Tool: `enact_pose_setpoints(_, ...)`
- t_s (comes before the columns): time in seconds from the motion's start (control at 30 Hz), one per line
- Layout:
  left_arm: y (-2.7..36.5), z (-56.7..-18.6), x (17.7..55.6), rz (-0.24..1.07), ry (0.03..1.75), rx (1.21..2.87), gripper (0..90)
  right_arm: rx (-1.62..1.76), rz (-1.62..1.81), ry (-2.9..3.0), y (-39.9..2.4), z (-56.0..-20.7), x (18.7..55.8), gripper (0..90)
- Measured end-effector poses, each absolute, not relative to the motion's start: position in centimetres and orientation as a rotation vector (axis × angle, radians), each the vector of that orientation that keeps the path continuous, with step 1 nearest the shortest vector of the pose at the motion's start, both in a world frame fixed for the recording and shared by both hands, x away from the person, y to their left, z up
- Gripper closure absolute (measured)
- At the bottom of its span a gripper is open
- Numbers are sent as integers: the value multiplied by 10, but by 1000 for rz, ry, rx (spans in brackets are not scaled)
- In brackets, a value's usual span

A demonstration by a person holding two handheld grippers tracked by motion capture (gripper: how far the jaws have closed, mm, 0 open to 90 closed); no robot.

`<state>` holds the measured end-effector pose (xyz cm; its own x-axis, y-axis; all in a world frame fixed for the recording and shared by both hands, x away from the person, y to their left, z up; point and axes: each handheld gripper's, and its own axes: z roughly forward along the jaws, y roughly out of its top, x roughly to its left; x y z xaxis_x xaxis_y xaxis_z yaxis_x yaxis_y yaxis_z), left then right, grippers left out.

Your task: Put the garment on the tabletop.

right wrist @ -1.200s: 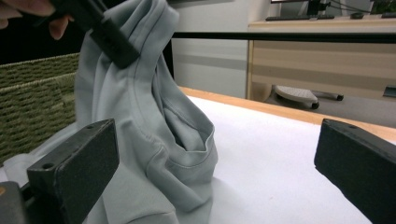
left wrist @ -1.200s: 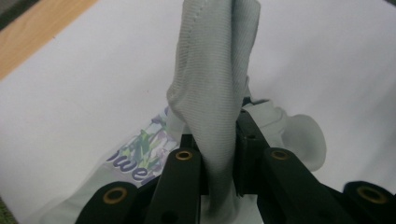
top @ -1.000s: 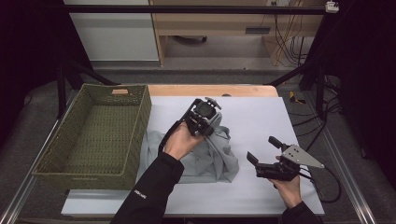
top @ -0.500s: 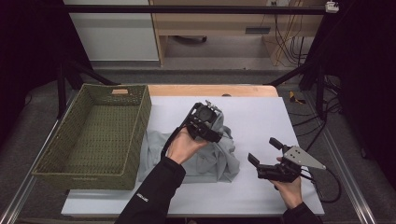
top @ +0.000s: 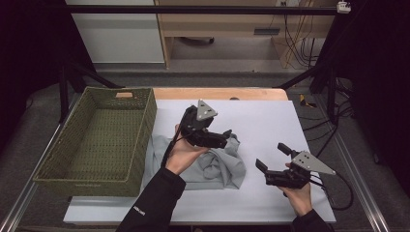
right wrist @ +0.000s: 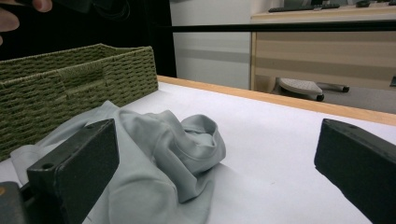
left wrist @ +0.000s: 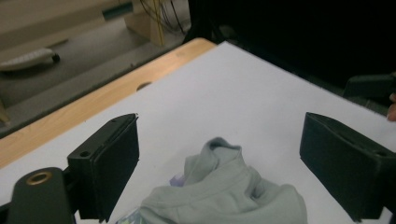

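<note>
Lying crumpled on the white table (top: pixel 270 116), one grey garment (top: pixel 212 166) sits a little left of the centre of the high view, and its left edge touches the side of one green woven basket (top: pixel 96 140), which fills the left part of that frame. There are two grippers, one in each hand.

The left gripper (top: pixel 223 137) hangs just over the top of the garment, near the middle of the frame. Its jaws have just been opening and now they stand wide apart — in the left gripper view the cloth (left wrist: pixel 224 191) lies low between them, at the bottom centre, but the pads do not press on it, so nothing is held.

The right gripper (top: pixel 273 157) is in the lower right of the high view, apart from the garment, above the bare white surface. Its two jaws also stand wide open and hold nothing — in the right gripper view the garment (right wrist: pixel 163 154) lies in the lower left, in front of them, with the basket (right wrist: pixel 70 88) behind it at the left edge.
</note>
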<state>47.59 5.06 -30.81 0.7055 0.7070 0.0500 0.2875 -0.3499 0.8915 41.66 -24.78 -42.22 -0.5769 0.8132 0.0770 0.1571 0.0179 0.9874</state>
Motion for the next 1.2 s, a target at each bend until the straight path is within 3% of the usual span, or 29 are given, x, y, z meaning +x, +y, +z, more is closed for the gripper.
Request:
enact_pose_setpoints(0.57, 107, -359, 438, 584, 723, 1710, 74, 973, 1588, 1774, -247, -424, 418, 5)
enact_pose_setpoints(1.2, 146, -399, 413, 584, 752, 1656, 41, 984, 1587, 1782, -249, -426, 417, 4)
